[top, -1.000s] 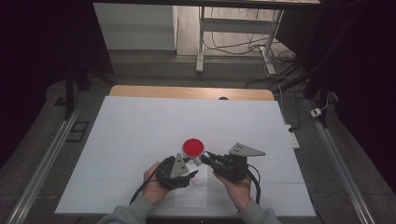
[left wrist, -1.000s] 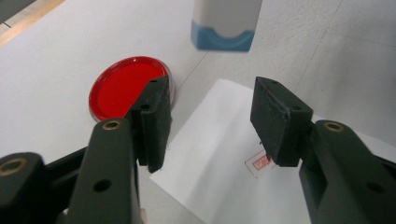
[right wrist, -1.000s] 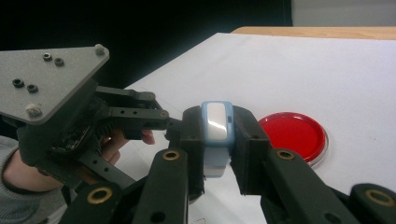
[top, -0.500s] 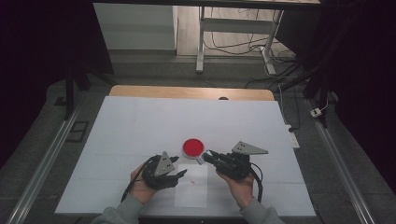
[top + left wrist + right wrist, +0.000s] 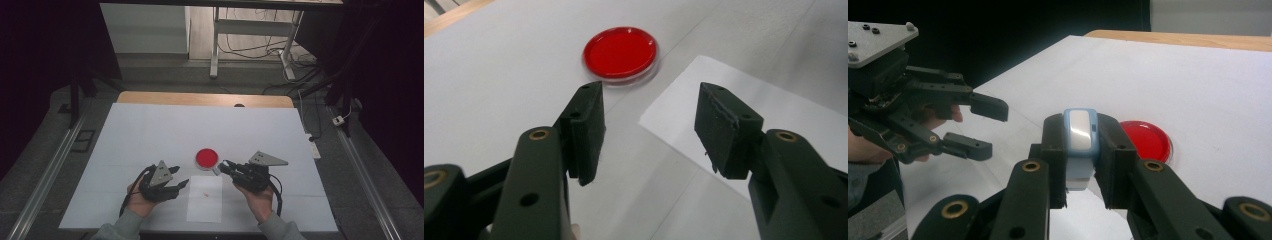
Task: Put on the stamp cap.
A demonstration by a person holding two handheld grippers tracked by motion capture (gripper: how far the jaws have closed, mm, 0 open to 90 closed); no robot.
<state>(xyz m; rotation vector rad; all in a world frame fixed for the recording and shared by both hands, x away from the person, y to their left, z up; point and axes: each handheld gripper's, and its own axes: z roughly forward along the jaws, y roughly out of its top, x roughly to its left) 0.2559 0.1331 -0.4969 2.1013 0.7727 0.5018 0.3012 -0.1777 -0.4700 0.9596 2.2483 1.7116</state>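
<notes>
The white table [image 5: 150, 135] carries a sheet of white paper [image 5: 205, 205] at its near edge, between the person's two hands, with a small reddish mark near its upper middle. No writing or brand can be read on anything here. Just beyond the paper's far edge sits a round red dish [image 5: 206, 157], a shallow clear-rimmed container lying flat; whether anything besides the red fill is in it cannot be told.

The left gripper [image 5: 172, 180] is held low over the table to the left of the paper, pointing toward the dish. Its jaws stand apart with nothing between them, and they have just been opening a little; in the left gripper view [image 5: 649, 130] the dish lies ahead of the gap and a corner of the paper under the right-hand jaw.

The right gripper [image 5: 221, 168] is just to the right of the dish, its jaws clamped on a small blue-and-white oblong object [image 5: 1081, 145]. In the right gripper view that object stands upright between the pads, its long axis running up and down and a glossy white face showing toward the camera, with the dish just behind it
</notes>
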